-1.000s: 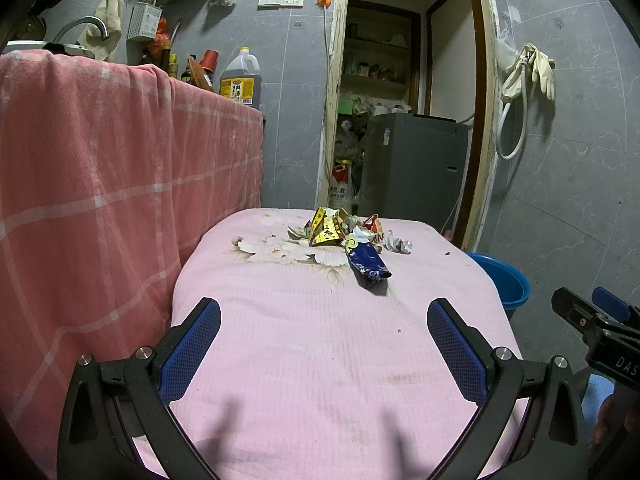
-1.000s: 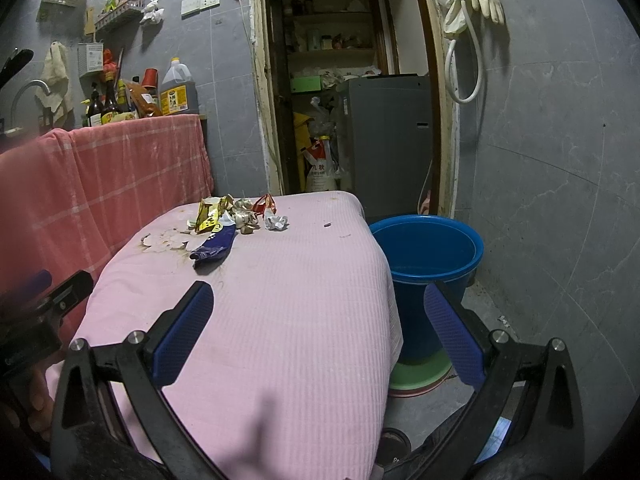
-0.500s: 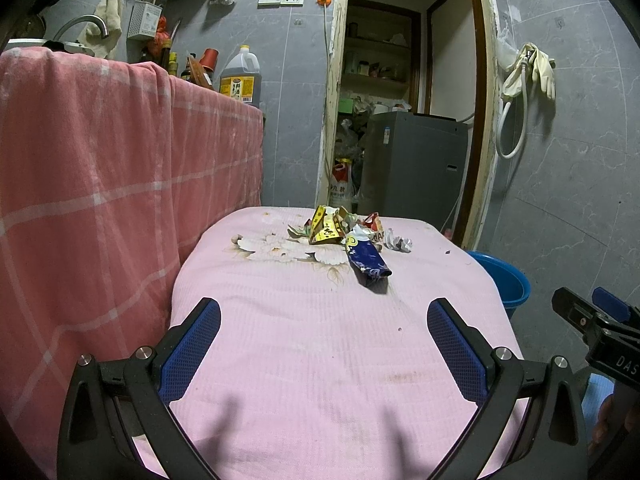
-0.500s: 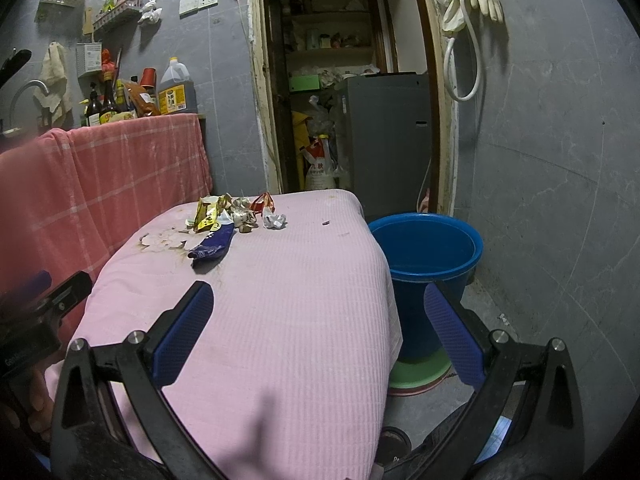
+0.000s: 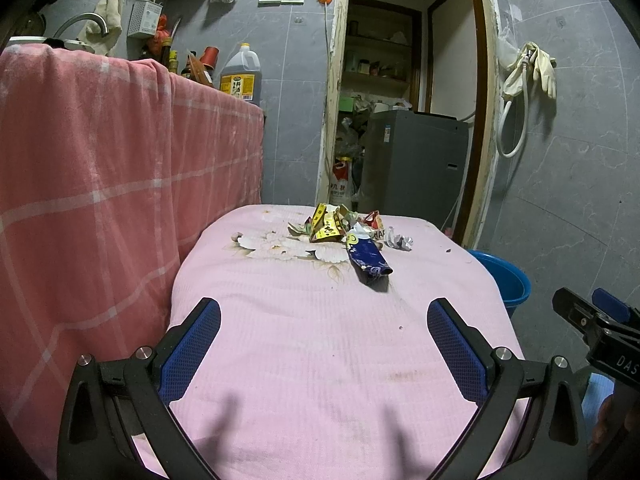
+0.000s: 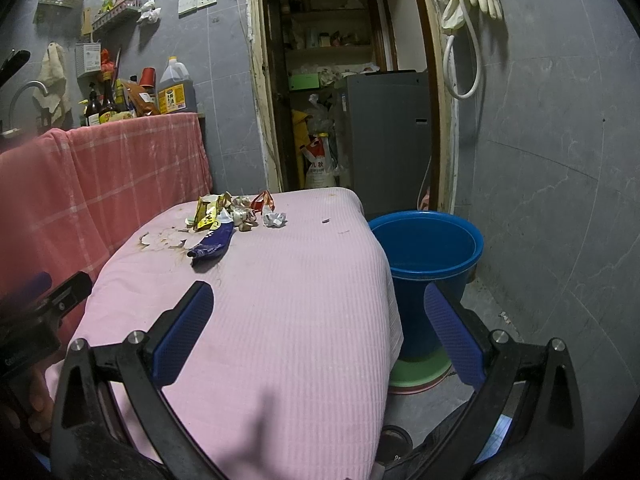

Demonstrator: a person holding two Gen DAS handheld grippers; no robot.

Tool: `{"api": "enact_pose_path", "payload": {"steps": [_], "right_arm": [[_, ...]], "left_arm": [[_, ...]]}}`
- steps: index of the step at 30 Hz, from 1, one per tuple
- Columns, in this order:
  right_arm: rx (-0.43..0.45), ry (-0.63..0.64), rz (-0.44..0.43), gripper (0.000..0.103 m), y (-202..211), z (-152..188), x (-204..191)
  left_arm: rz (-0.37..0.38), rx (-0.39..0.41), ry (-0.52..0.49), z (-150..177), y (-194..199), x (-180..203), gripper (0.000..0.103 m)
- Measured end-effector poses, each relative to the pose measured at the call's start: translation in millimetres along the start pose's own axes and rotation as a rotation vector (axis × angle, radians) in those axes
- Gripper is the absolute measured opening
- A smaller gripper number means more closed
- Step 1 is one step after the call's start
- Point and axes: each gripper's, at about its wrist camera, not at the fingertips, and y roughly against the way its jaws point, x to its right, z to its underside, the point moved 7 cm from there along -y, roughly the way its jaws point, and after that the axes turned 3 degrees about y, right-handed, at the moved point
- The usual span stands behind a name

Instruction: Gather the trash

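Note:
A small heap of trash lies at the far end of the pink-covered table: a dark blue wrapper, a yellow wrapper, a red wrapper and a crumpled white scrap. My left gripper hangs open over the near part of the table, well short of the heap, nothing between its fingers. My right gripper is open too, over the table's right edge, empty. A blue bucket stands on the floor right of the table.
A counter draped in a pink checked cloth runs along the left, with bottles and an oil jug on top. Behind the table an open doorway shows a grey appliance. Gloves and a hose hang on the right wall.
Both views have barely shifted; the trash heap sits slightly higher in the frames. Both grippers stay open and empty.

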Motion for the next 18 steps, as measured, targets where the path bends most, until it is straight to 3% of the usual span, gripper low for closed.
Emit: {"api": "enact_pose_path", "payload": {"steps": [18], "right_arm": [[-0.003, -0.004, -0.001, 0.103, -1, 1, 1]], "left_arm": [[-0.001, -0.005, 0.004, 13, -5, -4, 0.101]]}}
